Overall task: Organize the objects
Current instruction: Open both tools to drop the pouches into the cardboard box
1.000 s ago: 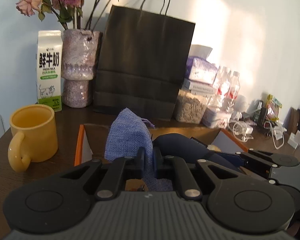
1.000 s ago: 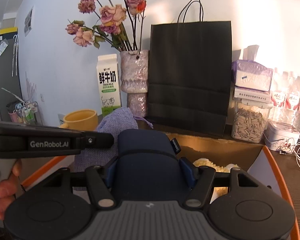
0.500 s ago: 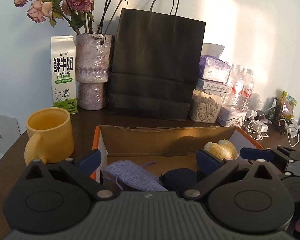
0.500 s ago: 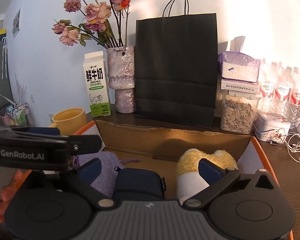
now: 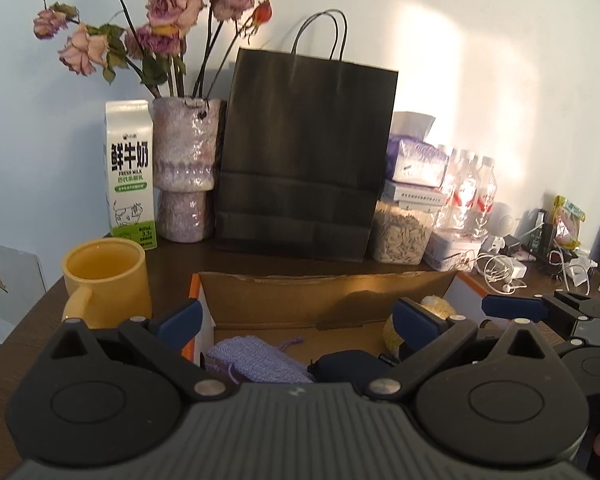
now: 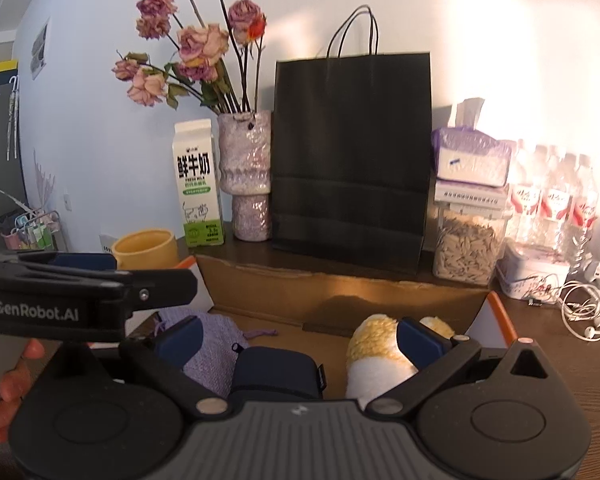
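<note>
Grippers — left (image 5: 296,322) and right (image 6: 298,338) — gape empty over your box (image 6: 340,292); drop carelessly and you'll snag the pouch (image 5: 260,364) or case (image 6: 276,372).

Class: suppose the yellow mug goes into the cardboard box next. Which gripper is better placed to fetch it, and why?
Probably the left gripper. Its jaws are open and empty, and the mug stands just left of the box, close beside its left finger. The right gripper, also open, sits farther over, with the left gripper between it and the mug.
</note>
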The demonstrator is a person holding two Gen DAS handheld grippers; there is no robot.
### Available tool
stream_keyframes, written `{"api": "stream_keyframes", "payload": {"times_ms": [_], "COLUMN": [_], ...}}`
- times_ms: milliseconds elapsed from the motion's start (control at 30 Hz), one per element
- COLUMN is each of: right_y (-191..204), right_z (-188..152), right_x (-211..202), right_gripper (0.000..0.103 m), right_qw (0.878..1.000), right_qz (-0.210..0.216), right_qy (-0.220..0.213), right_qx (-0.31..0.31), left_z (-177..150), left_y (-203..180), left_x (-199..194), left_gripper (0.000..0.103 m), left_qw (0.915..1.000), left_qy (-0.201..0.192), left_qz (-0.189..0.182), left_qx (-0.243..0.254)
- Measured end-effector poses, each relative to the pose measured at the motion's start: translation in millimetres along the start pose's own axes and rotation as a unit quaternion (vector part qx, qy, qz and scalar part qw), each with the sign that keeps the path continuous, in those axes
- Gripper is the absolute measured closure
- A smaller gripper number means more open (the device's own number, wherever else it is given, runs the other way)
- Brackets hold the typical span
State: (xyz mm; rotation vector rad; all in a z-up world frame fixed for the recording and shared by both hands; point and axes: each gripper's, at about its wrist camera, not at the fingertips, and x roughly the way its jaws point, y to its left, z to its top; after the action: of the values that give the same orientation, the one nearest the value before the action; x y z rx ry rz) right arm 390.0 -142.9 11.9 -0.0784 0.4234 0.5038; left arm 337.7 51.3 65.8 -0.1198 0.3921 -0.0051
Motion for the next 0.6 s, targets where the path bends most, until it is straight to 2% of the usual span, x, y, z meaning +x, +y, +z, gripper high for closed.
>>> {"api": "stream_keyframes", "payload": {"times_ms": [267,600], "right_y": [7.1,14.5], "right_z": [-4.6,-24.1], "right_x": [-25.9,-69.4], "right_gripper": [0.0,0.0], "right_qw": [1.0,1.0], "right_qz": [0.0,-0.008], "right_qy": [-0.004,-0.005], "right_qx": [-0.001,0.008], "left_z": [-5.9,-24.1], "left_y": [-4.1,-8.7], "left_x": [-32.4,-74.5], "left_gripper": [0.0,0.0], "left_qw": [0.9999,0.9999], "left_qy": [-0.011,-0.001], "left_qz": [-0.002,0.001], "left_qx": [-0.01,-0.013]}}
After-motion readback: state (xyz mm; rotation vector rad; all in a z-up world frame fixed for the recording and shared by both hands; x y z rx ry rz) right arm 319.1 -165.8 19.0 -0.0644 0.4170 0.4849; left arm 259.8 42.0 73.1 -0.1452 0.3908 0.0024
